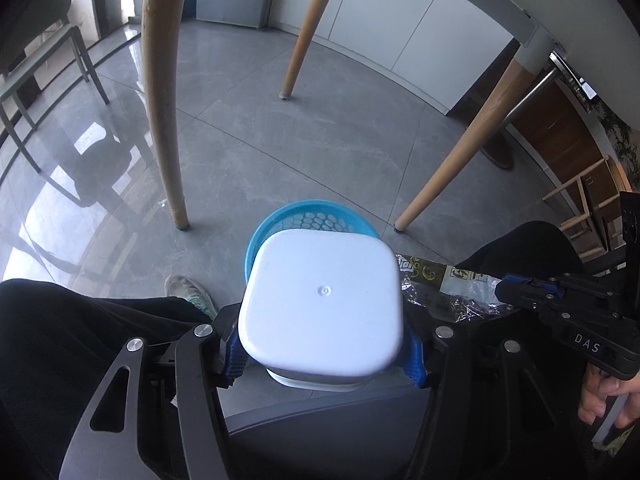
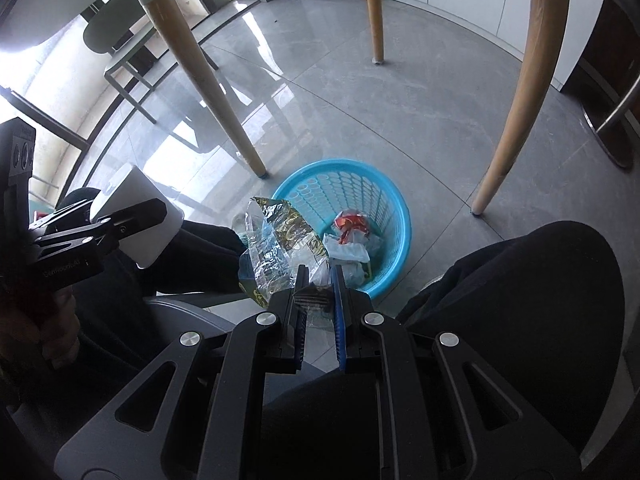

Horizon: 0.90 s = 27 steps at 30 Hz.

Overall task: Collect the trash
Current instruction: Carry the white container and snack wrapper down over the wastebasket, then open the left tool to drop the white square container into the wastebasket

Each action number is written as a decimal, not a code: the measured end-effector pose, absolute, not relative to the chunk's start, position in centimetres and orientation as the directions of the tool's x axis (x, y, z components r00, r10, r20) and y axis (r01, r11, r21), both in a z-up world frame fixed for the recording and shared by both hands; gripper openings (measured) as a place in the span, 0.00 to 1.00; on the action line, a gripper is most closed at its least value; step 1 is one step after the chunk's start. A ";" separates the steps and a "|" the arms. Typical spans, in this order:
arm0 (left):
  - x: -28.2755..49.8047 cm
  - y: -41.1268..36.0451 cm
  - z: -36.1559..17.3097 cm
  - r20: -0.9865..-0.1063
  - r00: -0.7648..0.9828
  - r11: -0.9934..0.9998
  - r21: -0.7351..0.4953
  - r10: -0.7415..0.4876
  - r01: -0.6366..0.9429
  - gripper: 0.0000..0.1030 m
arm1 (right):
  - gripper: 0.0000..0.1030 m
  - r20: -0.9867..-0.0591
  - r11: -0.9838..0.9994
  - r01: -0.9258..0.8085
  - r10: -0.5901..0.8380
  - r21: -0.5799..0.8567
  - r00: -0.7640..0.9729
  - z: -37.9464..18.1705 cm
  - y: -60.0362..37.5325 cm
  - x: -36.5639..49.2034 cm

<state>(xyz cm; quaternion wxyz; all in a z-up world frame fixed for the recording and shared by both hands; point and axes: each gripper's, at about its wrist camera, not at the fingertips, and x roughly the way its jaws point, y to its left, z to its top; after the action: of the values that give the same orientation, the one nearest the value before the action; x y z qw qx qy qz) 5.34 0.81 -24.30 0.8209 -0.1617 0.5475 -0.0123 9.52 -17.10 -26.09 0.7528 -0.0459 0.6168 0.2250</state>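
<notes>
My right gripper (image 2: 318,292) is clamped on a crumpled clear snack wrapper (image 2: 276,248) with gold-green print, the bag bunched between nearly closed jaws and hanging just short of the near rim of the blue perforated wastebasket (image 2: 384,192). My left gripper (image 1: 320,354) holds a white rounded-square plastic container (image 1: 322,304), its blue pads (image 1: 414,354) pressing on opposite sides; the jaws stand wide only because the container is wide. In the left wrist view the container hides most of the basket, so I judge it to be roughly above or just before the basket mouth; exact alignment I cannot confirm.

The person is seated, dark-trousered knees (image 2: 536,280) to either side, one shoe (image 1: 188,290) on the floor beside the basket. Inside the basket lie a red-and-white wrapper (image 2: 352,224) and some pale plastic scraps (image 2: 350,258).

Beyond stand three wooden table legs (image 2: 218,100) on grey floor tiles (image 2: 400,92), a chair further off.

Step in hand, as I judge it: bringing both items over the basket for disposal. The next move calls for carrying the wrapper forward past the rim before the jaws part, since a light bag may drift or cling to the pads; the container needs a clear centred drop
</notes>
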 end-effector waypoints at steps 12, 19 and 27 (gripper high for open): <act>7.8 1.0 -27.2 -0.914 0.359 0.940 -0.274 -0.189 -0.203 0.57 | 0.10 -0.973 0.909 -0.381 0.217 0.172 0.077 -30.6 -14.7 12.2; 9.3 1.6 -29.2 -0.924 0.317 0.923 -0.297 -0.213 -0.245 0.57 | 0.10 -0.984 0.919 -0.372 0.167 0.131 0.065 -33.0 -13.6 14.1; 10.8 1.2 -30.9 -0.942 0.280 0.937 -0.255 -0.185 -0.240 0.57 | 0.10 -0.989 0.936 -0.323 0.149 0.140 0.003 -36.3 -13.6 16.1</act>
<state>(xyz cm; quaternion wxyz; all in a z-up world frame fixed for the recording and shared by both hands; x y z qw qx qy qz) 10.84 1.24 -30.95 0.7801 -0.1773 0.5997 0.0177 16.08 -13.55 -36.28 0.7052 -0.0634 0.6860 0.1674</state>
